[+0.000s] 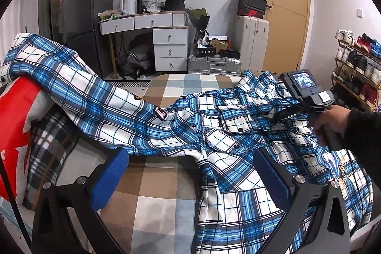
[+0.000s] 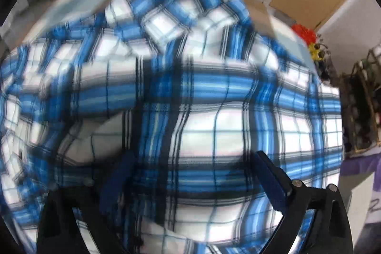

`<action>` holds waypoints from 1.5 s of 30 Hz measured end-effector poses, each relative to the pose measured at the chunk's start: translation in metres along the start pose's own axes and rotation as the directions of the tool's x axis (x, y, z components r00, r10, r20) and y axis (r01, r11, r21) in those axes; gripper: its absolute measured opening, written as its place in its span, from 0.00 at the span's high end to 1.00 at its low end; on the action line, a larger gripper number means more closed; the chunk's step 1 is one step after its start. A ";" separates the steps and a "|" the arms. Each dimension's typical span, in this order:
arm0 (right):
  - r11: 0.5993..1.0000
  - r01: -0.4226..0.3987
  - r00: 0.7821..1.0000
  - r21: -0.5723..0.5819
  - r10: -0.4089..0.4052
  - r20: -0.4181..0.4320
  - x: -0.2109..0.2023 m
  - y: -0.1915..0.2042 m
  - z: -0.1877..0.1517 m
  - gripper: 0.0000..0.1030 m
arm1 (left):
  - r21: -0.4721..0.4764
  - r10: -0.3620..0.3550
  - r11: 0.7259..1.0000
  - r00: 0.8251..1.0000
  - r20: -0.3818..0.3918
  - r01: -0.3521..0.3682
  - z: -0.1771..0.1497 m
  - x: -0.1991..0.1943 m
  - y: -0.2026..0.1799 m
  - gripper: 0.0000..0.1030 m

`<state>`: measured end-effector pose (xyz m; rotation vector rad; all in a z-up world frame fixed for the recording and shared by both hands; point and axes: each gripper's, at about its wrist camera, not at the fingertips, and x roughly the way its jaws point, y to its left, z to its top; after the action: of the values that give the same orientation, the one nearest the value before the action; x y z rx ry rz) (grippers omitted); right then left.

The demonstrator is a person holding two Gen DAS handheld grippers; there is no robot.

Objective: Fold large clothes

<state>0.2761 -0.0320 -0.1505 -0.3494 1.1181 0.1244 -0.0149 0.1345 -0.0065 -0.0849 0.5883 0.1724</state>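
A blue-and-white plaid shirt is seen spread across a bed covered with a checked bedspread in brown, beige and pale blue squares. The shirt lies front up, with its chest pockets and button placket visible. One sleeve is stretched out to the left and draped over a pile of red and dark-plaid textiles at the bed's left edge. The collar end is directed toward the far side of the bed.

The left gripper is held above the near part of the bed. Its jaws are spread wide apart, with nothing between the blue pads; the shirt's lower front and bare bedspread are seen in the gap. No contact with the cloth can be made out.

The right gripper is seen in the left wrist view, held by a hand in a dark sleeve, with its tip lowered onto the shirt near the placket, to the right of the pockets. In the right wrist view, which is motion-blurred, the plaid cloth fills nearly the whole frame, close to the lens. The right jaws are observed apart, one finger on each side of a band of cloth; whether the fabric is actually pinched cannot be told.

In the background a white desk with drawers, a grey refrigerator, suitcases and a shoe rack are noted.
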 end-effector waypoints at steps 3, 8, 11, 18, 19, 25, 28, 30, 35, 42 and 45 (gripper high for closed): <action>0.997 -0.078 0.996 0.028 0.079 -0.029 0.004 -0.005 0.001 0.03 | 0.011 -0.005 1.000 1.000 -0.005 0.005 0.000 0.001 -0.002 0.01; 0.986 -0.100 0.995 0.134 0.097 0.030 0.001 -0.042 -0.022 0.02 | -0.005 0.006 1.000 1.000 0.013 -0.006 0.002 -0.002 0.001 0.01; 0.974 -0.137 0.987 0.180 0.149 -0.059 0.021 -0.055 -0.053 0.00 | -0.004 0.038 0.999 0.999 0.031 -0.037 0.002 -0.002 0.001 0.01; 0.875 -0.411 0.911 0.255 0.387 0.141 -0.041 -0.058 -0.137 0.00 | -0.030 0.099 0.995 0.994 0.036 -0.098 0.002 0.002 0.011 0.01; 0.850 -0.456 0.889 0.264 0.416 0.192 -0.055 -0.058 -0.152 0.00 | -0.039 0.105 0.994 0.994 0.033 -0.104 0.002 0.002 0.013 0.01; 0.669 -0.720 0.657 0.182 0.573 0.490 -0.138 -0.044 -0.209 0.00 | -0.083 0.101 0.992 0.994 0.043 -0.098 -0.002 -0.014 0.022 0.01; 0.703 -0.709 0.592 0.056 0.550 0.590 -0.163 -0.025 -0.233 0.00 | -0.098 0.109 0.990 0.993 0.042 -0.105 0.009 -0.025 0.030 0.01; 0.773 -0.635 0.595 -0.007 0.495 0.633 -0.176 -0.011 -0.249 0.00 | -0.102 0.153 0.984 0.985 0.076 -0.145 0.022 -0.042 0.041 0.01; 0.792 -0.605 0.559 -0.077 0.492 0.667 -0.197 0.004 -0.256 0.00 | -0.098 0.267 0.962 0.957 0.111 -0.256 0.068 -0.072 0.087 0.01; 0.737 -0.671 0.513 -0.081 0.541 0.667 -0.206 -0.005 -0.264 0.00 | -0.448 0.249 0.851 0.962 -0.113 -0.273 0.097 -0.063 0.231 0.01; 0.735 -0.671 0.514 -0.102 0.559 0.650 -0.207 -0.004 -0.266 0.00 | -0.582 0.182 0.777 0.971 -0.157 -0.240 0.094 -0.051 0.270 0.01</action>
<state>-0.0416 -0.1093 -0.0684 0.2738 0.4893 0.7456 -0.0552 0.4043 0.0917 -0.6508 0.6177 0.5788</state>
